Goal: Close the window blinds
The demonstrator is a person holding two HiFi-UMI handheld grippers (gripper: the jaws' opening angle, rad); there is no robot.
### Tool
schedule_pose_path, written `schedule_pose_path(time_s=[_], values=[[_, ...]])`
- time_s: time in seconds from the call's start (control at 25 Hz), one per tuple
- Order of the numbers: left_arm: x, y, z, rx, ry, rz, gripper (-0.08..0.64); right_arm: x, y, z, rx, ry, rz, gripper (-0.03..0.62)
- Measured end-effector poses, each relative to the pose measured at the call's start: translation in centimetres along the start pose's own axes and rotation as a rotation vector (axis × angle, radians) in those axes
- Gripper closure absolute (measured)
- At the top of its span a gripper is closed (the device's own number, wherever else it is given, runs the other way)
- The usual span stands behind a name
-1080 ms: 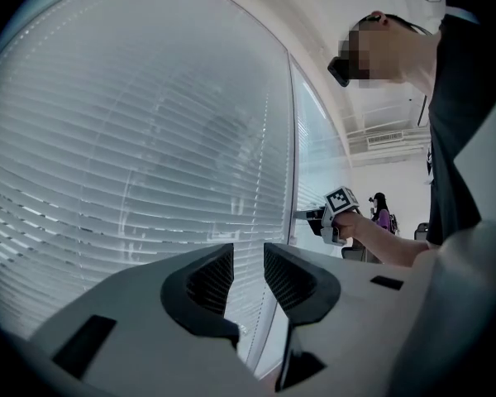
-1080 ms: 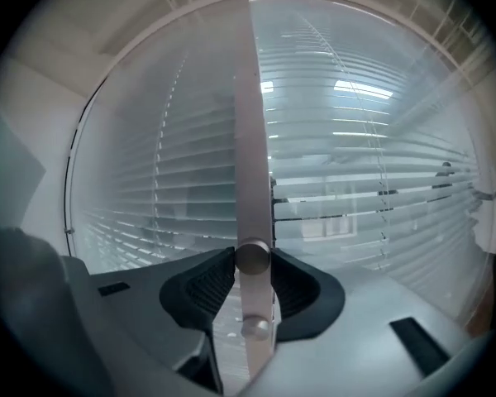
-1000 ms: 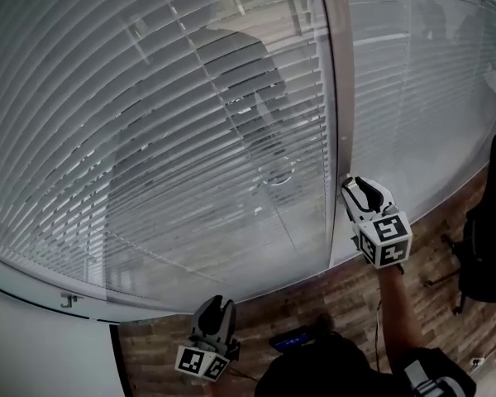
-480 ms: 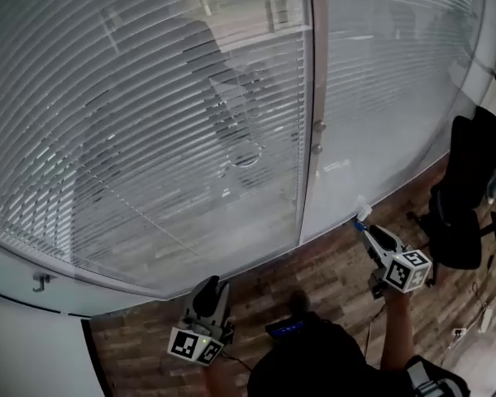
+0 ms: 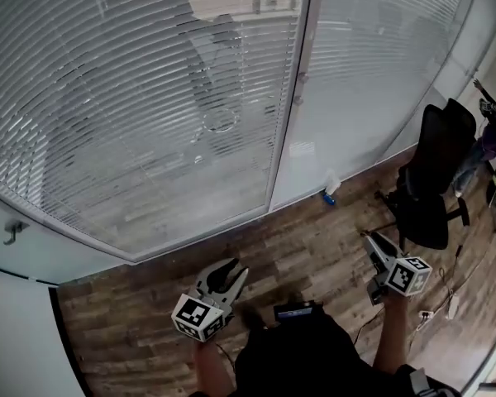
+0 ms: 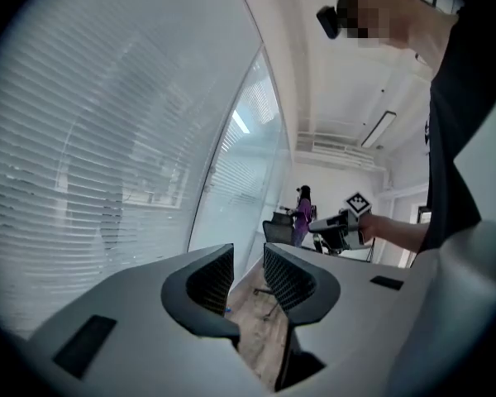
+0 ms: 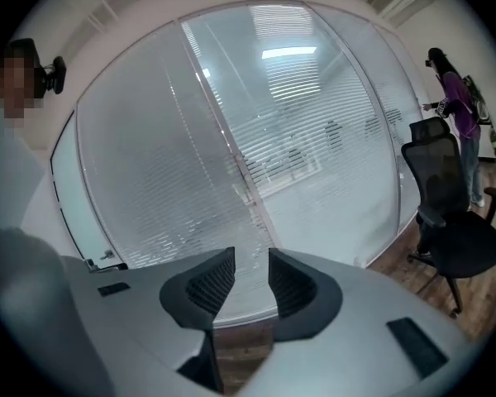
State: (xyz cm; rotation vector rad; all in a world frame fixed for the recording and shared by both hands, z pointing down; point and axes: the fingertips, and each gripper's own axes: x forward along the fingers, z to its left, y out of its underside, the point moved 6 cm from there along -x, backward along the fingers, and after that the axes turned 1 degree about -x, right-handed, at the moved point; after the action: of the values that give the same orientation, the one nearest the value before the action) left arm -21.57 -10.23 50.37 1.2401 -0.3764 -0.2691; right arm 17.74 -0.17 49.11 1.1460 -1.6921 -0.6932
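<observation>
White slatted window blinds (image 5: 132, 98) hang shut over two glass panes, split by a vertical frame (image 5: 291, 98). In the right gripper view the blinds (image 7: 157, 172) fill the space ahead, well beyond the jaws. My left gripper (image 5: 238, 270) hangs low over the wooden floor, open and empty, pointing toward the window. My right gripper (image 5: 369, 240) is held low at the right, away from the blinds, also open with nothing between its jaws. Both gripper views show a clear gap between the left gripper's (image 6: 248, 251) and the right gripper's (image 7: 251, 259) ridged pads.
A black office chair (image 5: 430, 188) stands on the wooden floor (image 5: 314, 238) at the right. A small white and blue object (image 5: 329, 188) lies at the foot of the window. A person in purple (image 7: 456, 106) stands at the far right. A metal hook (image 5: 11, 231) sticks out at the left.
The right gripper has come down and back from the window frame to low over the floor. The head view has pulled away from the blinds, and the left gripper has turned slightly.
</observation>
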Motion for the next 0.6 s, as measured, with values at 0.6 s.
schedule_pose_path(time_s=[0.6], values=[[4.2,0.7,-13.8,0.077,-0.157,0.068,0.434,-5.2,0.8,-10.4,-0.095,-0.108,0.077,0.46]])
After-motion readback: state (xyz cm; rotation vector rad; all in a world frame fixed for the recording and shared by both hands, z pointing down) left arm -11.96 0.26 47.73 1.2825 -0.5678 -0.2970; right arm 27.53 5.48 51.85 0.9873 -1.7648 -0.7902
